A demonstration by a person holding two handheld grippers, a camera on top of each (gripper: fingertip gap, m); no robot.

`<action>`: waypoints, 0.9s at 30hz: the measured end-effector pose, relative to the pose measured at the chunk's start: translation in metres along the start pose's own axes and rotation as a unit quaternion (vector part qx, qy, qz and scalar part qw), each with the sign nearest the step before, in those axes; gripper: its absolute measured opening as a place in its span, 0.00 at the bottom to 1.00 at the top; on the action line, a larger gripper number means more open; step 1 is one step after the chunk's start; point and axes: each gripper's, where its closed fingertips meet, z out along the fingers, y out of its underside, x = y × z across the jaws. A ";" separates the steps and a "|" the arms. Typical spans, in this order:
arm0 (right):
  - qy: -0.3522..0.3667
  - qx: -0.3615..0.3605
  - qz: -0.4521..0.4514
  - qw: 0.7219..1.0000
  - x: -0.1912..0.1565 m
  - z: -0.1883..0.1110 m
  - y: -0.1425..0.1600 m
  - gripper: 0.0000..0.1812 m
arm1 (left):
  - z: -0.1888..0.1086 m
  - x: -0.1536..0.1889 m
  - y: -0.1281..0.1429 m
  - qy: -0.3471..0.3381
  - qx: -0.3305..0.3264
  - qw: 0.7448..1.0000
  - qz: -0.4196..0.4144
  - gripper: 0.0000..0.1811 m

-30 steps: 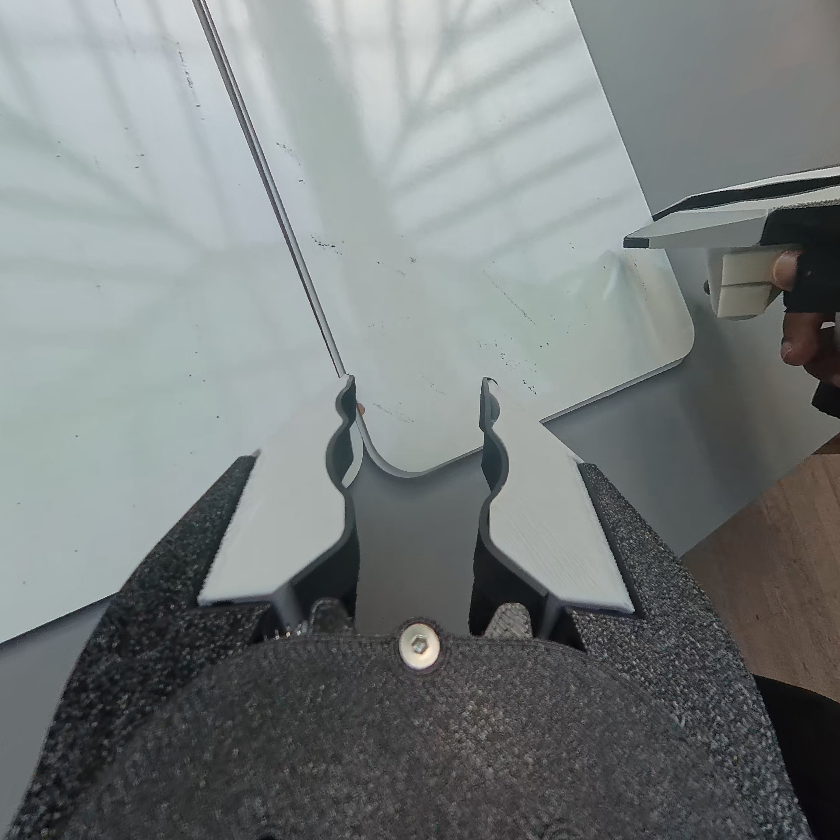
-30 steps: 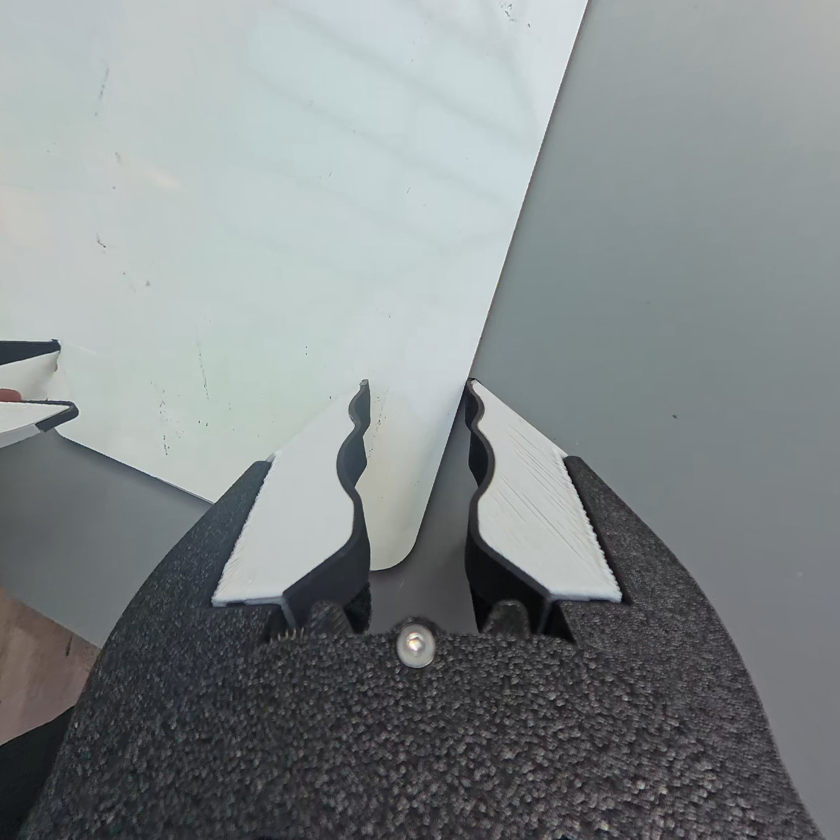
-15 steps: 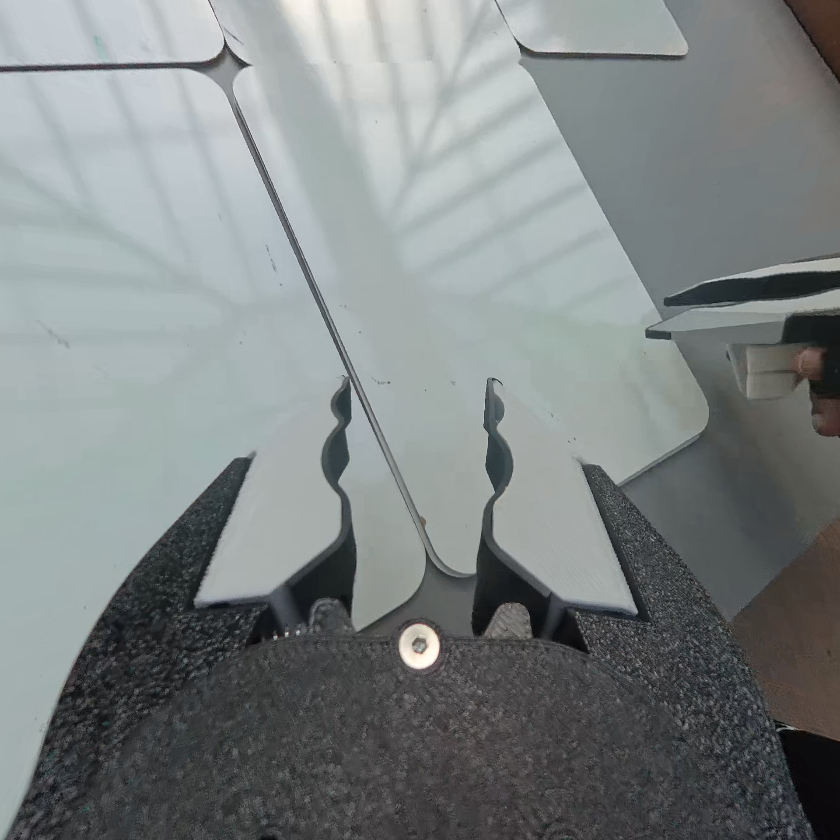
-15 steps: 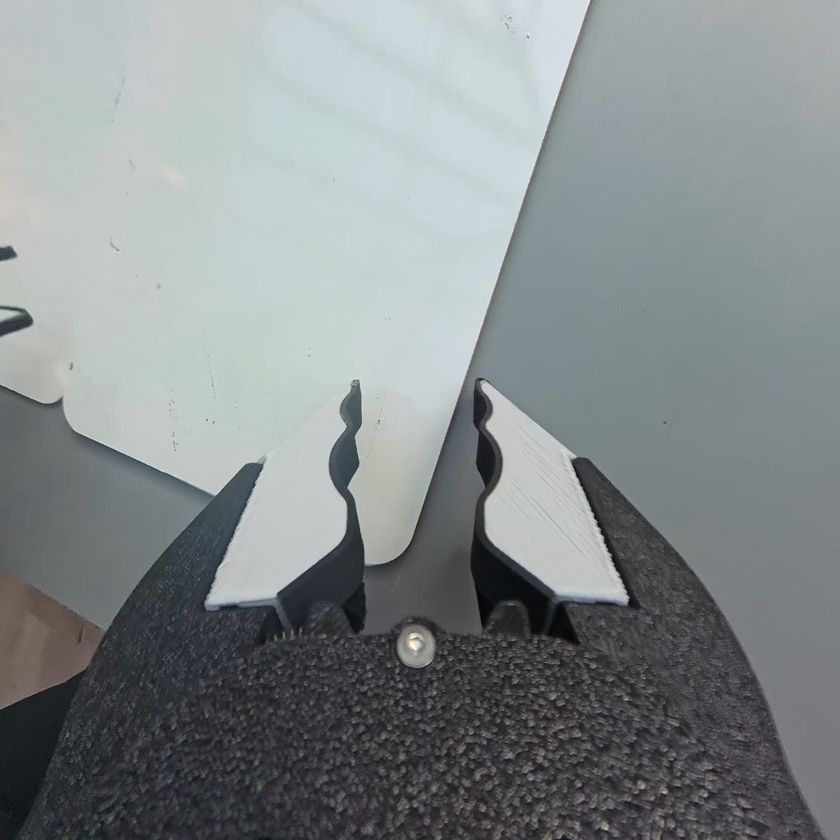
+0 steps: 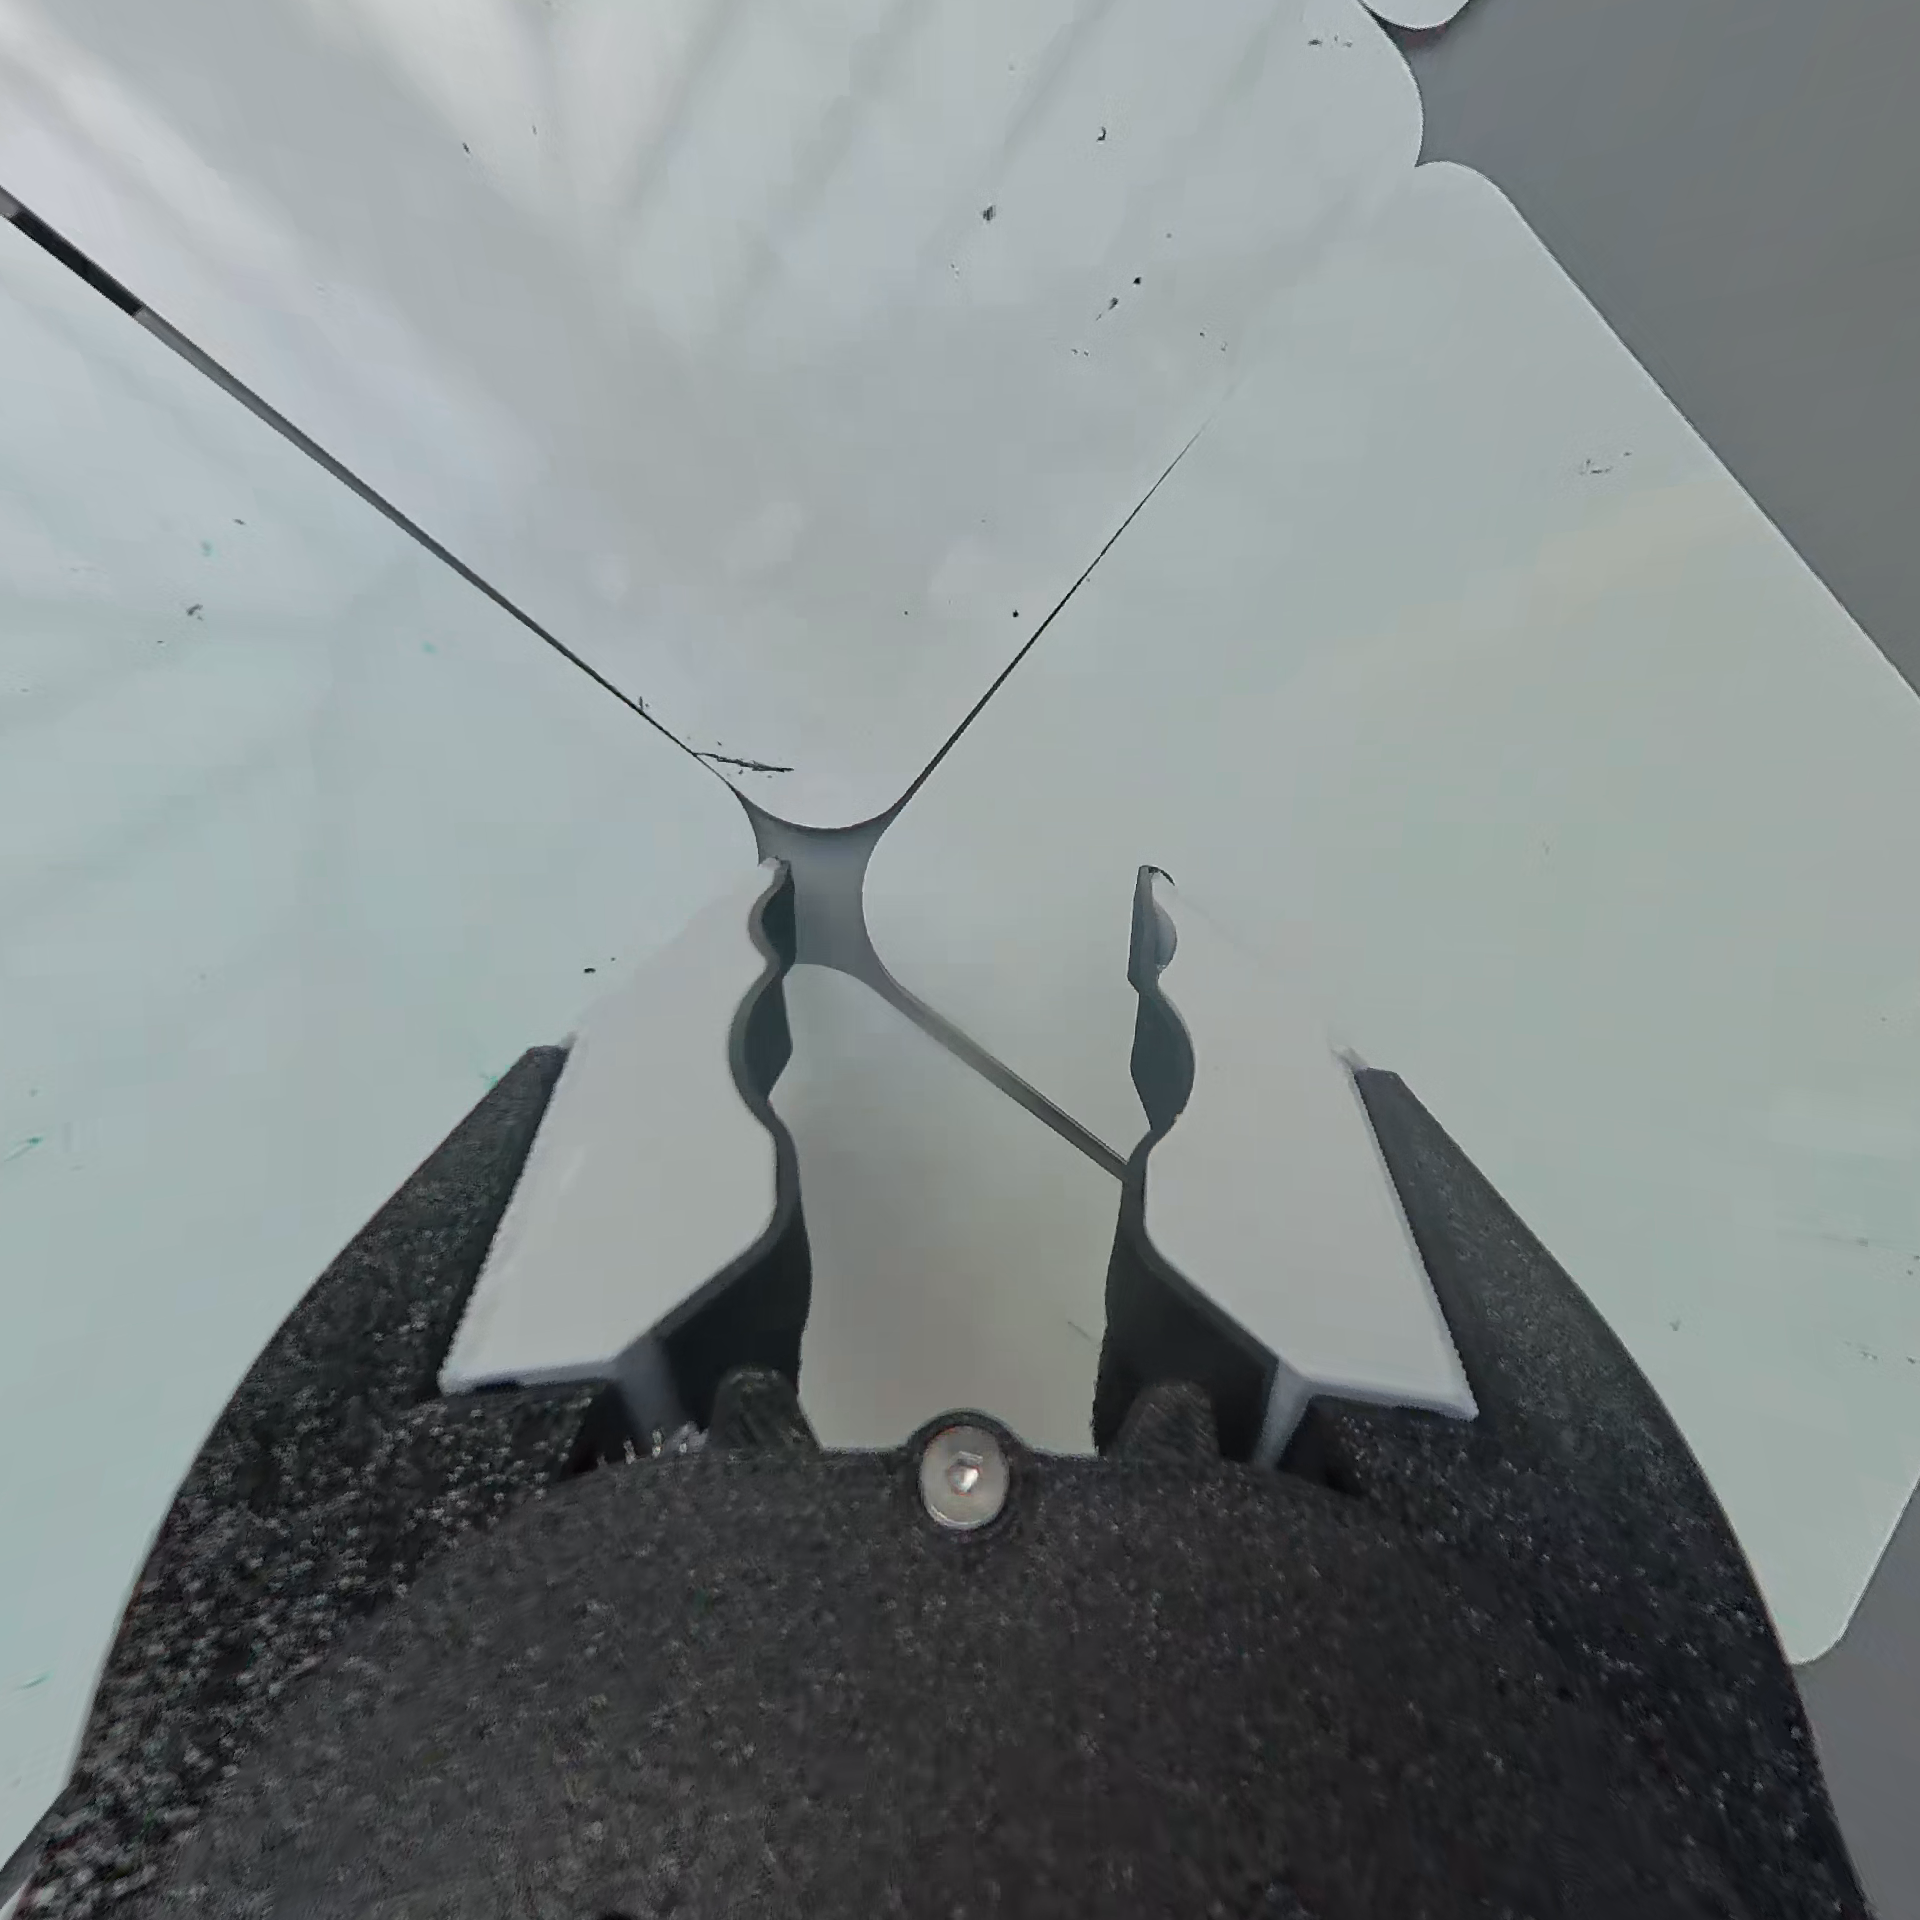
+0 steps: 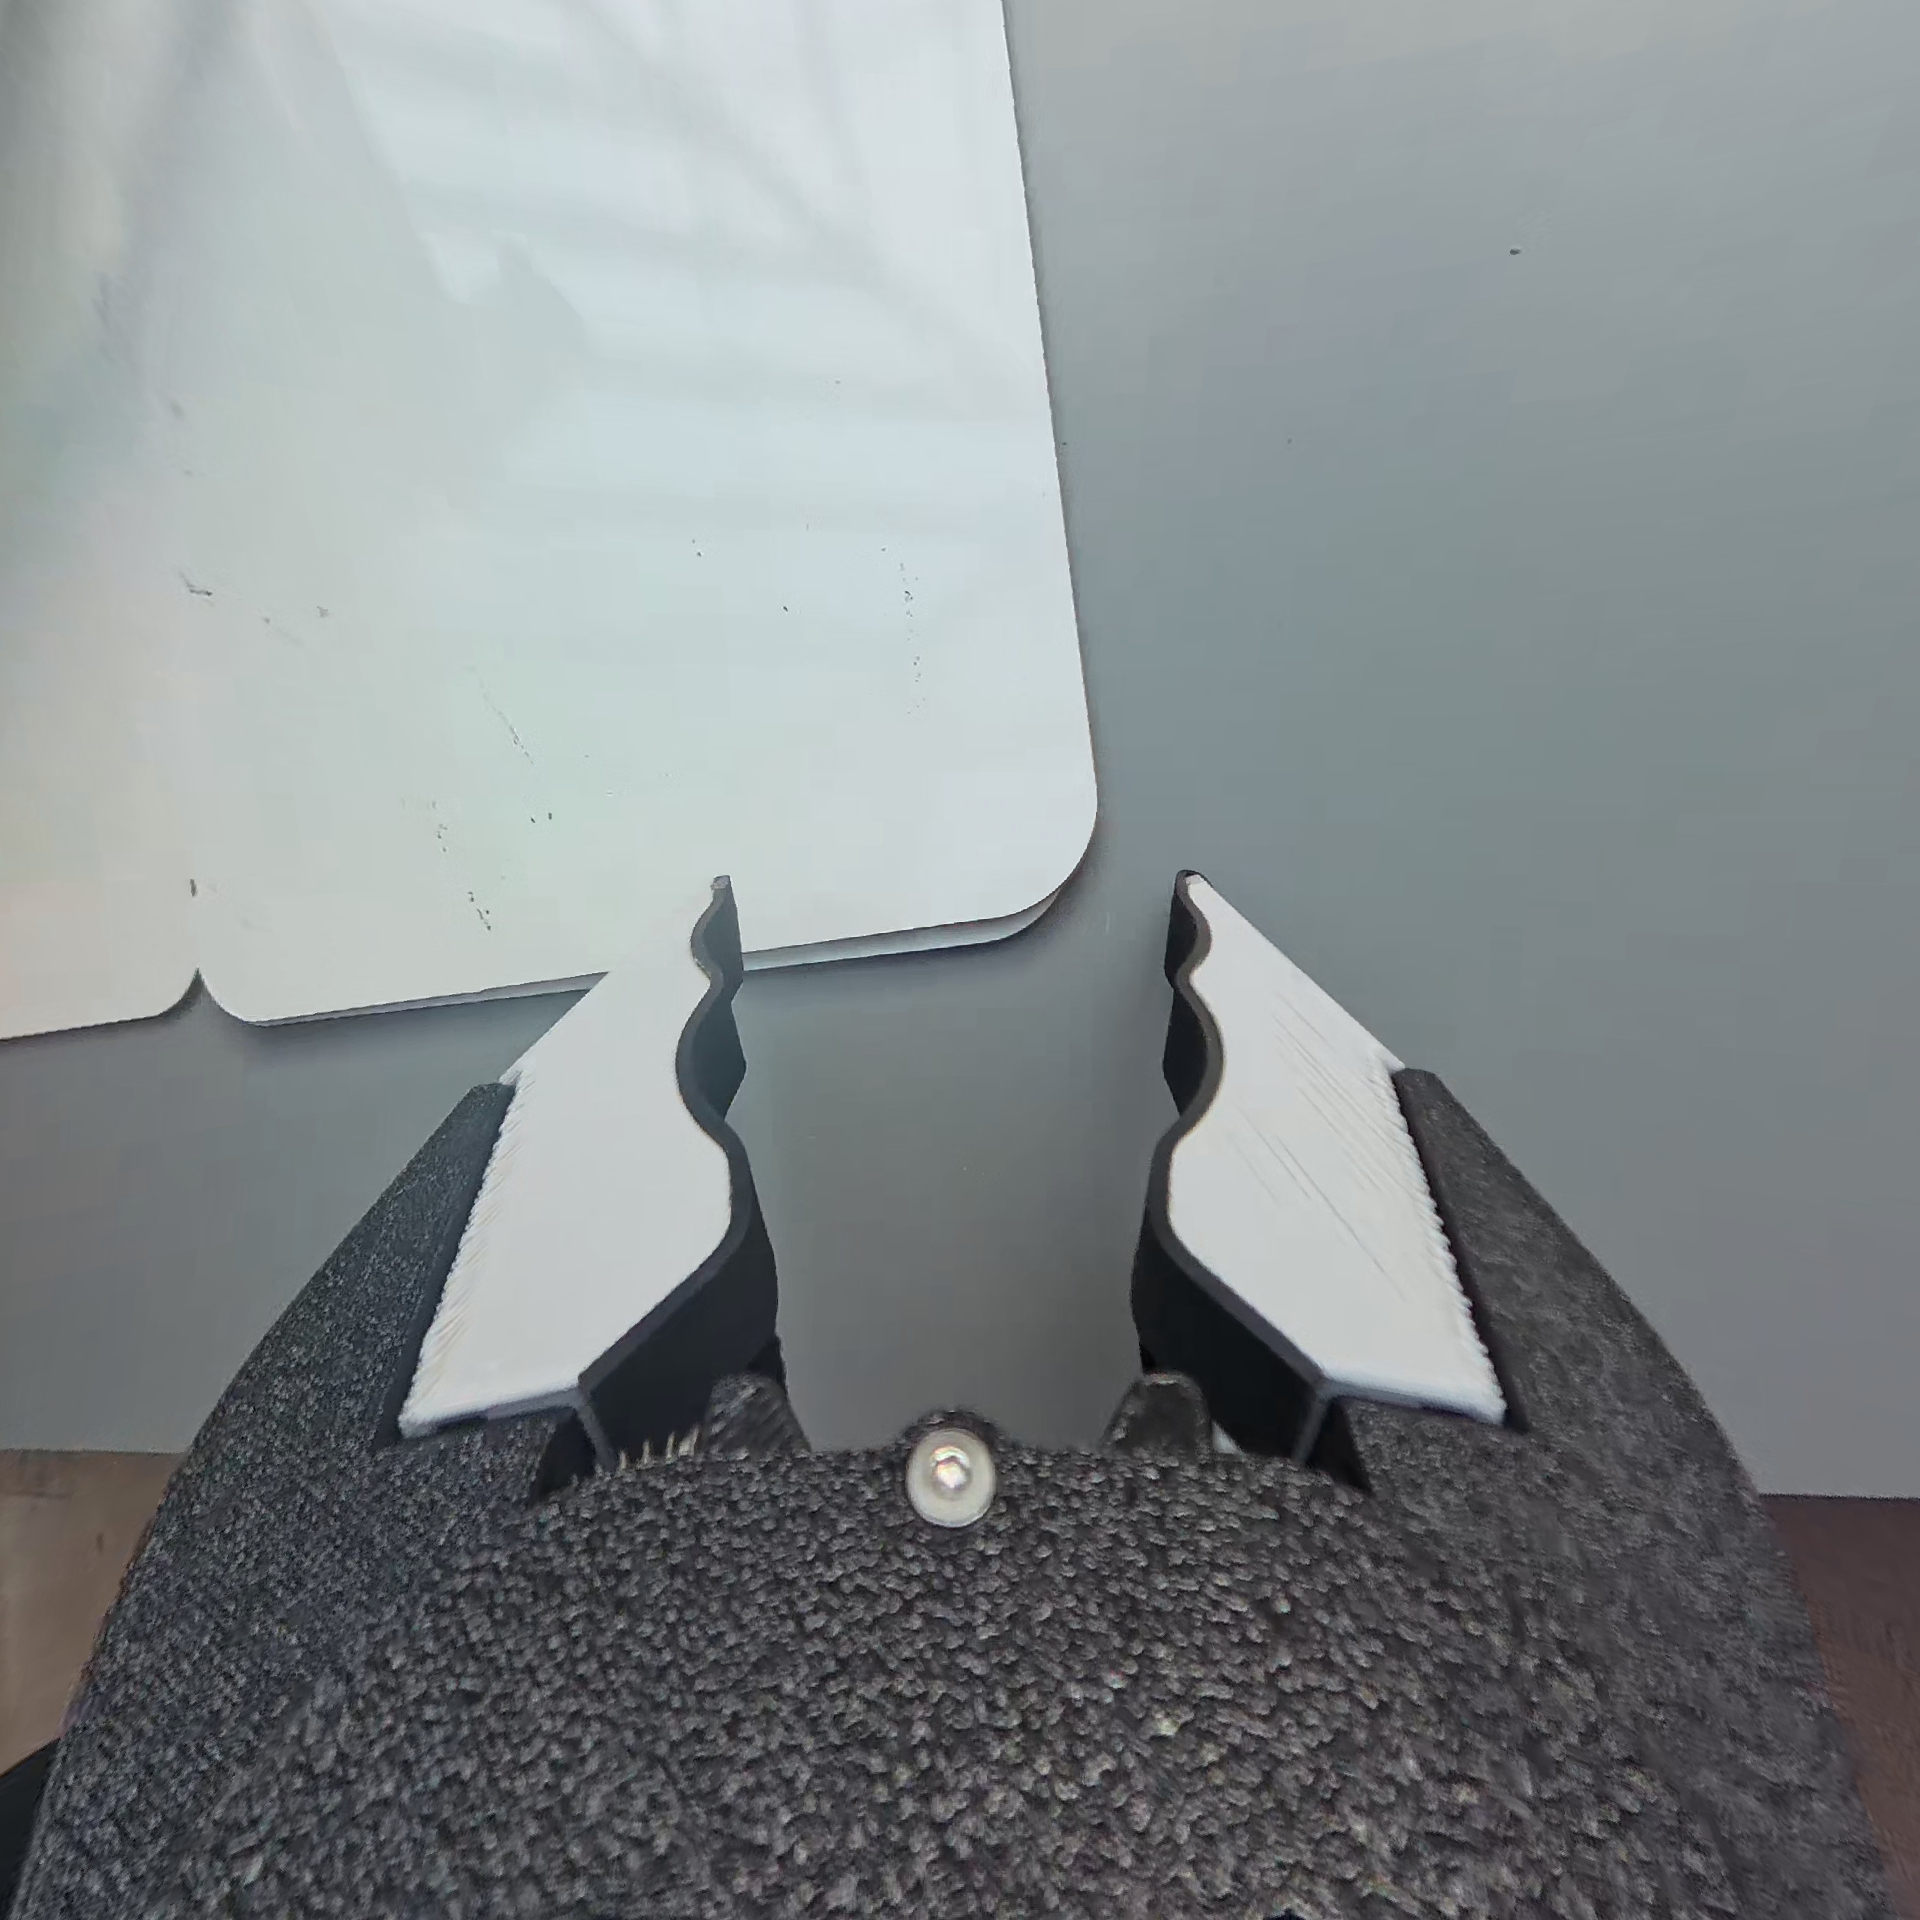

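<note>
Left gripper (image 5: 961, 883): jaws stood wide apart, nothing between them, poised over the spot where 4 glossy white panels met at their rounded corners. Far panel (image 5: 779, 416): specked with small dark marks, 1 dark scratch at its near corner. Left panel (image 5: 260, 831) and right panel (image 5: 1455, 831): flanked the junction, thin dark seams between neighbours. Near panel (image 5: 935, 1195): seen between the fingers, below the junction. Grey tabletop (image 5: 1714, 208): exposed at the upper right and in the small gap at the junction. Right gripper (image 6: 951, 883): jaws likewise wide, empty, held above bare grey surface (image 6: 1455, 520) just beside the rounded corner of a white panel (image 6: 571, 520); its left fingertip (image 6: 717, 914) overlapped that panel's near edge in view, contact not determinable. Second white panel (image 6: 83, 883): adjoined at far left. Wooden strip (image 6: 62, 1507): at the lower edge.
</note>
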 end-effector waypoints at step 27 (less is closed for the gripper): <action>0.059 0.067 0.131 0.987 0.048 -0.013 -0.001 0.23 | 0.013 0.038 0.008 -0.015 -0.037 0.999 -0.035 0.18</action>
